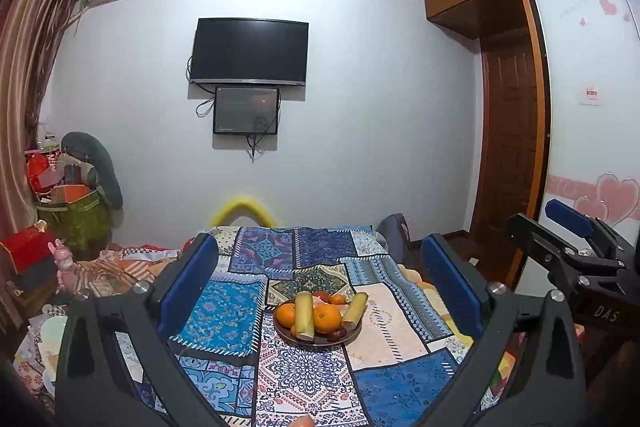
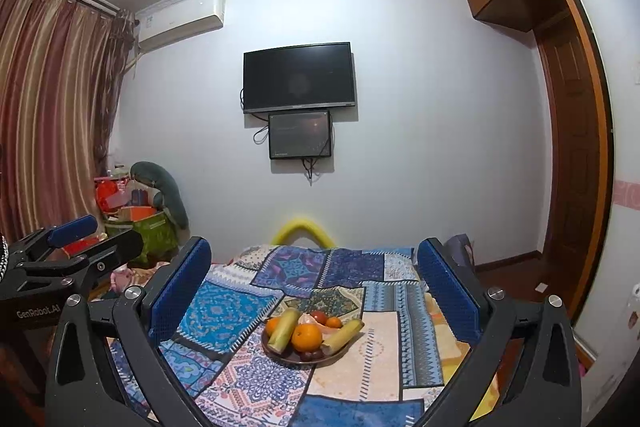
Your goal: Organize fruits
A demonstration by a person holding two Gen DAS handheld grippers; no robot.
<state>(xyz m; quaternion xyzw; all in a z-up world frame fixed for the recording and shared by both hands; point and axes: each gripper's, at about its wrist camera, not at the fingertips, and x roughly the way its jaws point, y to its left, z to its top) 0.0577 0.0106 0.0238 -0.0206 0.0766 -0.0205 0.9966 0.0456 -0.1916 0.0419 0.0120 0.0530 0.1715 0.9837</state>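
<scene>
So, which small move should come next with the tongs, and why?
Probably bring the right tongs forward and down toward the dark round plate of fruit. Both tongs stand open and empty, well short of the plate, and the round orange fruit at its near edge looks unobstructed. The left tongs can wait.

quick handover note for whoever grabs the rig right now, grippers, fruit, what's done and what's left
Left gripper: jaws wide open, empty, raised above the patchwork cloth short of the plate.
Right gripper: jaws wide open, empty, held level with the left.
Fruit: all piled on the dark plate mid-cloth: two large oranges, two pale yellow-green stalk-like pieces, small red and dark fruits at the back and front rim.
Done: nothing is visibly sorted.
Left: pick and organize every piece. No destination container shows in either view.
</scene>
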